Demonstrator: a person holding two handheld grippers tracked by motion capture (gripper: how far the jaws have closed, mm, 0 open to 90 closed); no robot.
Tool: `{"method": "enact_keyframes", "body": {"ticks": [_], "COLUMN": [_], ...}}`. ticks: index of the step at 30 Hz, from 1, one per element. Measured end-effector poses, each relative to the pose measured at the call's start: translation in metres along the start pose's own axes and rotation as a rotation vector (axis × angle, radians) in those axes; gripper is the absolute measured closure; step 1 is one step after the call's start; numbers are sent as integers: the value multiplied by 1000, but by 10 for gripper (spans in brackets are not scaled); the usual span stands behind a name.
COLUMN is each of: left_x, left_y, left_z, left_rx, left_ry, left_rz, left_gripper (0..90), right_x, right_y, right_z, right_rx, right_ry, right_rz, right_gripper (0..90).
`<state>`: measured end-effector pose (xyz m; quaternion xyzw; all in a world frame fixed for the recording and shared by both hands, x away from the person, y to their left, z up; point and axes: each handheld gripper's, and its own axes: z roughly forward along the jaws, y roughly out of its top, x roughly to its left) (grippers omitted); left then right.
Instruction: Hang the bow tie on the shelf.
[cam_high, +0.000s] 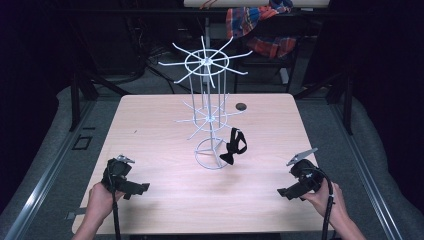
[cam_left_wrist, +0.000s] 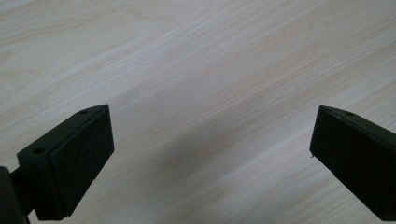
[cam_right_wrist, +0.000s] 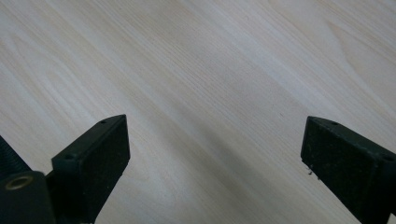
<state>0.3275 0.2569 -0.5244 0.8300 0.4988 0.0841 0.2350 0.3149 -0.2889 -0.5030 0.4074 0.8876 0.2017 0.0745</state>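
A white wire display rack (cam_high: 207, 107) with two tiers of radiating hooks stands on the middle of the wooden table (cam_high: 150, 130). A black bow tie (cam_high: 233, 147) hangs from a lower hook, just right of the rack's round base. My left gripper (cam_high: 141, 188) rests low at the table's front left, held by a hand, jaws pointing right. My right gripper (cam_high: 283, 192) sits at the front right, jaws pointing left. In both gripper views the jaws stand wide apart over bare wood, the left gripper (cam_left_wrist: 210, 140) and the right gripper (cam_right_wrist: 215, 149) holding nothing.
A small dark round spot (cam_high: 241, 106) marks the table behind the rack. A red plaid cloth (cam_high: 260, 25) lies on a frame beyond the far edge. Grey floor and metal rails flank the table on both sides.
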Motion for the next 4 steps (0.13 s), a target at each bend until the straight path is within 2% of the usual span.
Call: {"method": "enact_keyframes", "body": {"ticks": [4], "left_x": [-1], "left_y": [1], "left_z": [-1], "left_rx": [-1], "left_ry": [0], "left_rz": [2], "left_gripper": [0], "right_x": [-1], "right_y": [-2], "right_z": [3], "right_rx": [11], "right_ry": [7], "right_rz": [6], "right_gripper": [80]}}
